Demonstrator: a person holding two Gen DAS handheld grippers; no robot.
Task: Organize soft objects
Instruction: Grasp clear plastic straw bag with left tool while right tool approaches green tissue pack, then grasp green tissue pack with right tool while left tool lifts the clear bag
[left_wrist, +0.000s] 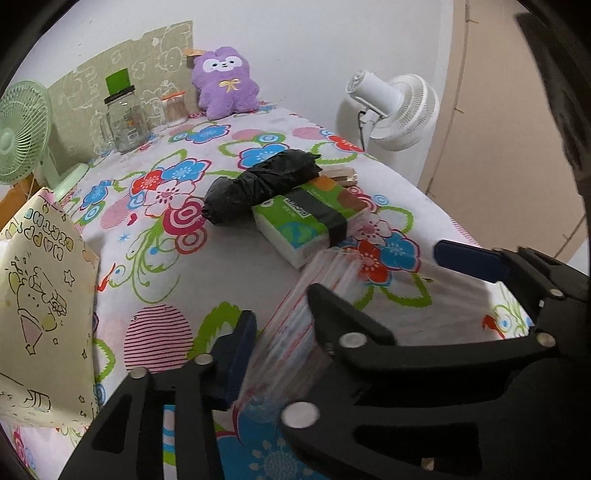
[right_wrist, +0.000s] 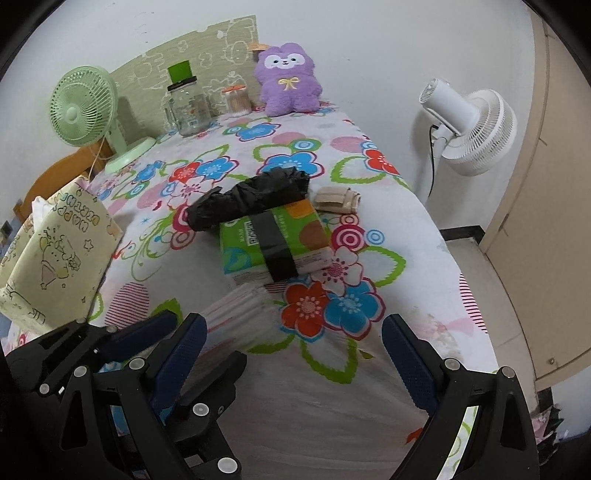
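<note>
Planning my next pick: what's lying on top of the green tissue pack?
A crumpled black bag rests its end on the green tissue pack's far edge. Anything under the bag is hidden.

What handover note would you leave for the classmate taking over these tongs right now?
Left tongs: open, straddling the clear bag stack, not shut on it.
Right tongs: open, empty, beside the stack.
Tissue pack mid-bed, black bag roll resting on its far edge, beige band behind.
Plush at the wall; paper bag on the left.
Done: nothing visibly sorted.
Left: probably grip the stack, then gather the rest.
</note>
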